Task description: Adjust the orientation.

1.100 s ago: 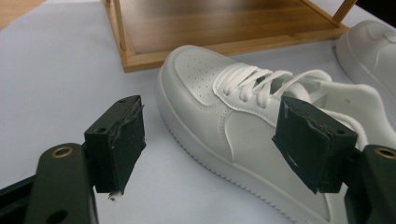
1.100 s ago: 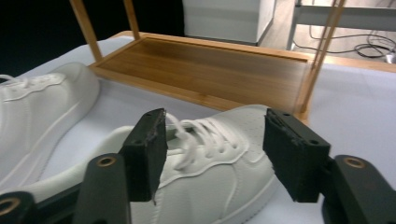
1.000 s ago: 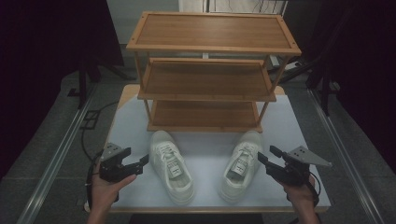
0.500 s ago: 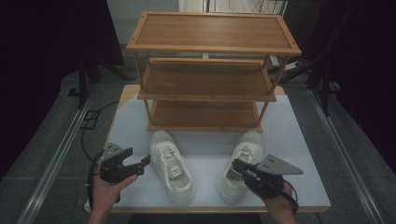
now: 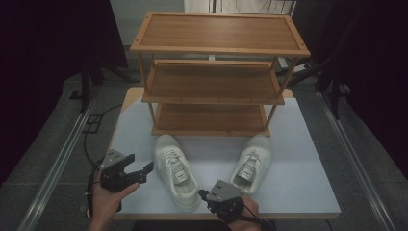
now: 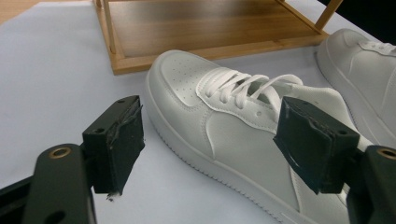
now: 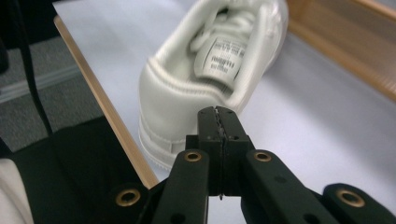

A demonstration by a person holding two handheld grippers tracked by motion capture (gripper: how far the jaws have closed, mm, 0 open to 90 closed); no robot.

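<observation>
Two white sneakers lie on the white table in front of a wooden shoe rack, toes toward it: the left shoe and the right shoe. My left gripper is open just left of the left shoe, its pads apart from the shoe's side. My right gripper sits at the table's front edge, pointing at the left shoe's heel. Its jaws have just been closing and now meet with nothing between them.
The three-tier wooden rack stands at the back of the table, its shelves bare. The table's front edge runs close beside my right gripper. Dark floor and rails lie on both sides.
My right gripper has swept left from beside the right shoe to behind the left shoe's heel, and its jaws went from wide open to shut. The left gripper stayed put.
</observation>
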